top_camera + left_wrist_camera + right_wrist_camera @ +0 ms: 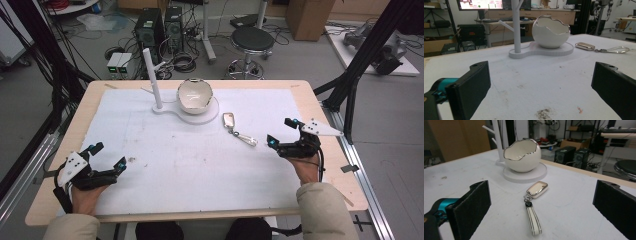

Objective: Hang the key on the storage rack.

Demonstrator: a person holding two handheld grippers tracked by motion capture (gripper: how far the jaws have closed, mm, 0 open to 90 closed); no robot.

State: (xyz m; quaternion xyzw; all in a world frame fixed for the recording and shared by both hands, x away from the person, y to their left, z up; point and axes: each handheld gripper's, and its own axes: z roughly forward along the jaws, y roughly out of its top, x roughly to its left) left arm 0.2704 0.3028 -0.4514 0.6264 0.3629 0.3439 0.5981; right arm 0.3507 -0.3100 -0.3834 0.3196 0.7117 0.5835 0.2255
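Left edge of the table: one left gripper (pixel 107 156), held in the person's left hand (pixel 85 197) near the front left corner. Jaws spread wide, nothing between them. It rests low over the white mat (pixel 190 160). In the left gripper view, bare mat with one dark smudge (pixel 544 113) lies between the two black jaws.

Centre, far half of the mat: one white stand (pixel 192 112) with a flat rounded base. On it, one upright white post (pixel 152 80) with short side pegs at the left end; one white egg-shaped bowl (pixel 195 95) with a jagged silver rim at the right end. Bowl sits upright on the base, open side up; its inside looks bare as far as visible.

Right of the stand: one key fob (pixel 229 119), silver-edged, lying flat on the mat just beside the base but apart from it. One strap (pixel 246 138) is attached and trails toward the right gripper. Count: one fob, one strap.

Right side: one right gripper (pixel 281 131), held in the person's right hand (pixel 306 167), near the right edge. Jaws wide apart, holding nothing. In the right gripper view the fob (pixel 537 189) and strap (pixel 534 221) lie between the two jaws, ahead of them, untouched.

Behind the table: one black stool (pixel 252 40), two computer towers (pixel 160 27).
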